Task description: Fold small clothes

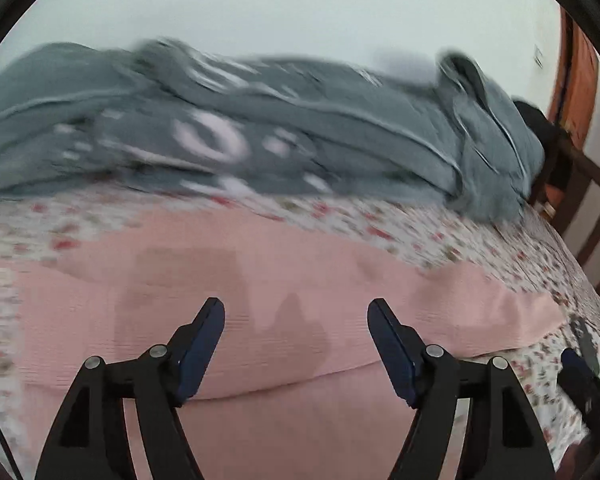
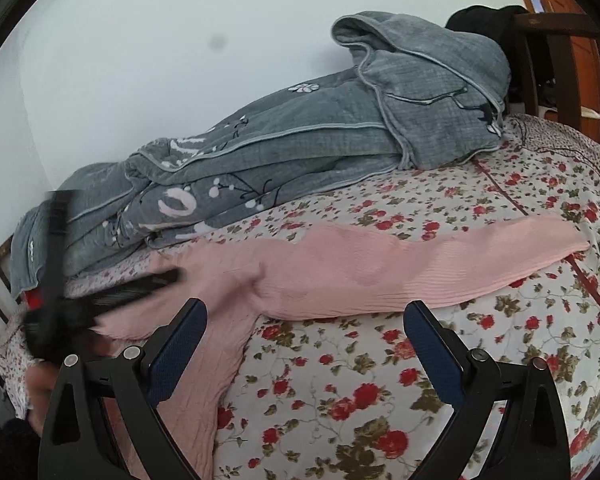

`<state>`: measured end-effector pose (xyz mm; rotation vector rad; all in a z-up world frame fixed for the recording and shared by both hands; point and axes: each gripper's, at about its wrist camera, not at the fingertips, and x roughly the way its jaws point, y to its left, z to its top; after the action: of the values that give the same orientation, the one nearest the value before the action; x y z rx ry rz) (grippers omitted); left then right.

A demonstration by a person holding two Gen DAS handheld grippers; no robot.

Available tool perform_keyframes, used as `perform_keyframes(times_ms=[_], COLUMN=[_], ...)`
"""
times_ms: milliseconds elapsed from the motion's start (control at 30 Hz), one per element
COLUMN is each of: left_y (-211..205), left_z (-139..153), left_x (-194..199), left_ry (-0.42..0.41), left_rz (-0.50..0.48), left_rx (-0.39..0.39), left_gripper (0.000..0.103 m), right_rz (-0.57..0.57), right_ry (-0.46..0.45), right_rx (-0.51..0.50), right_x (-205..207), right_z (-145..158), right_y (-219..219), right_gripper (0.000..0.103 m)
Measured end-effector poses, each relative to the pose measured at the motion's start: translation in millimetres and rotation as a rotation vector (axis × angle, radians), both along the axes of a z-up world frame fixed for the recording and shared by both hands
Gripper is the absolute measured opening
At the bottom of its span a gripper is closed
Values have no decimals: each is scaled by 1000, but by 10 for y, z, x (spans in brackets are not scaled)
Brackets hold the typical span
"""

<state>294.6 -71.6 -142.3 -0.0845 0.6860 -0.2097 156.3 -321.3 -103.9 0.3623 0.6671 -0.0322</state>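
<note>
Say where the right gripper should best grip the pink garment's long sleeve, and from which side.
Probably at the cuff end of the pink garment, coming from above with the right gripper: the sleeve lies flat, stretched across the floral bedsheet, its free end unobstructed.

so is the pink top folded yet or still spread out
Partly folded: the pink top lies on the flowered bedspread with one edge doubled over in the left wrist view, while a sleeve stretches out flat.

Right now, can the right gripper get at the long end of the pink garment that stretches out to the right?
Probably yes. The right gripper is open and empty, and the pink garment lies flat on the floral bedspread just ahead of it, with nothing between.
</note>
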Motion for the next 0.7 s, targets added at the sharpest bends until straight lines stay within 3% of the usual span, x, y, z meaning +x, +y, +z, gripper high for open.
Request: perform_keyframes(times_ms=[133,200,333,433,500,600,700], left_y=[796,1191,1754,1988,2065,2111,2173], left_z=[-53,-160,-377,-415,-459,-525,-578], left_x=[-289,-400,-346,-238,-201,-156,-79], left_ry=[-36,-34,8,29,45,69,96], left_rz=[161,219,302,279,241,225,224], left_rx=[75,84,62,-12,-70,-99,-115], left_gripper=[73,73,73,73,73,73,73], right_rz=[45,71,100,123,134,86,92], right_ry=[28,45,62,93,125,222,295], right_rx=[-10,-10,-20,10,-29,-83,-25], right_x=[73,135,350,623,831,1101,1251], right_z=[-21,-35,-30,-62,-138,-432,-649], right_y=[203,330,589,731,823,864,829], right_gripper=[67,58,58,58,58,58,54])
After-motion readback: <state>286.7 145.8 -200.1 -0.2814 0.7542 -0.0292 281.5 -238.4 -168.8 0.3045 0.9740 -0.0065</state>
